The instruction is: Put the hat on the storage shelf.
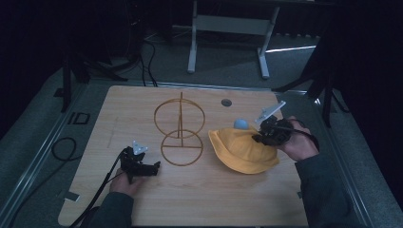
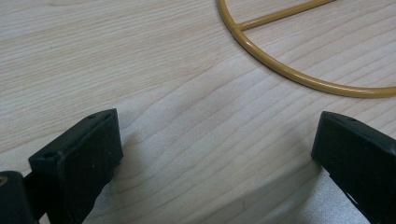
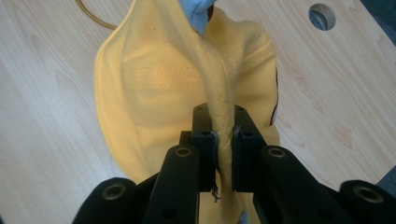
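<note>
Fabric of the yellow hat [image 3: 187, 79] sits pinched between the clenched right tongs [image 3: 223, 140]; left tongs [image 2: 215, 154] gape, well apart.

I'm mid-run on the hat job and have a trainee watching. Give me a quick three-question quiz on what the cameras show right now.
1. True or false: the right gripper is shut on a fold of the yellow hat.
2. What lies between the jaws of the left gripper?
A. the hat
B. bare wooden table
C. the wire stand
3. Fill in: in the high view, the gold wire stand is on the table between the left gripper and the ____.

Key:
1. True; the pads pinch a ridge of fabric.
2. B; the jaws stand wide apart, and the stand's ring lies beyond them.
3. hat.
</note>
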{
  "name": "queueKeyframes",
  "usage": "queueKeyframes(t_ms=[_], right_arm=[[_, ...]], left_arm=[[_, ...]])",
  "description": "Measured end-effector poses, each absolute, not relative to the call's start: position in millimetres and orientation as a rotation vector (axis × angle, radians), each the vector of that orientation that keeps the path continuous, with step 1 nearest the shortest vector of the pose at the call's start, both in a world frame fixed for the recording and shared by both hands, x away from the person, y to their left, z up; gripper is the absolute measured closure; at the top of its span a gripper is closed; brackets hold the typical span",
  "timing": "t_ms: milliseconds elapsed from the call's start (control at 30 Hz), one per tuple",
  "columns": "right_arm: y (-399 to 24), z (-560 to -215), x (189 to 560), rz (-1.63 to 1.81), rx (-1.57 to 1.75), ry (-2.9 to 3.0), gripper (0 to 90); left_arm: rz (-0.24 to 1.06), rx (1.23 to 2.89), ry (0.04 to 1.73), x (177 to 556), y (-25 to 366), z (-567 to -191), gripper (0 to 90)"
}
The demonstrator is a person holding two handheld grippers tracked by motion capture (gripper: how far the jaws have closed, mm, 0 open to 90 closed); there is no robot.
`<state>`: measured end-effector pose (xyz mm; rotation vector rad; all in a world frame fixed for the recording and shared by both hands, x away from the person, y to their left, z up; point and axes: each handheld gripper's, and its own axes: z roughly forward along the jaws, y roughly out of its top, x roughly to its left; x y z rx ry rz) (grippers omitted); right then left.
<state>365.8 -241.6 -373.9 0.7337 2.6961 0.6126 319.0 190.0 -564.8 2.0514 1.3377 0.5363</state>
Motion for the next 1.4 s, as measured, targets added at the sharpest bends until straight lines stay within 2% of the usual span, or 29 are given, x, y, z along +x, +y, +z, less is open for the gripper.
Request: queueKeyframes(t_ms=[900, 1400], right_arm=[[-273, -337, 373, 0.844, 0.817, 2.563, 83.2], [-269, -326, 376, 0.915, 0.785, 2.534, 83.2]], left_arm=[[0.538, 2.052, 1.336, 319, 190, -565, 1.9], [0.538, 2.047, 1.338, 319, 190, -565, 1.8]])
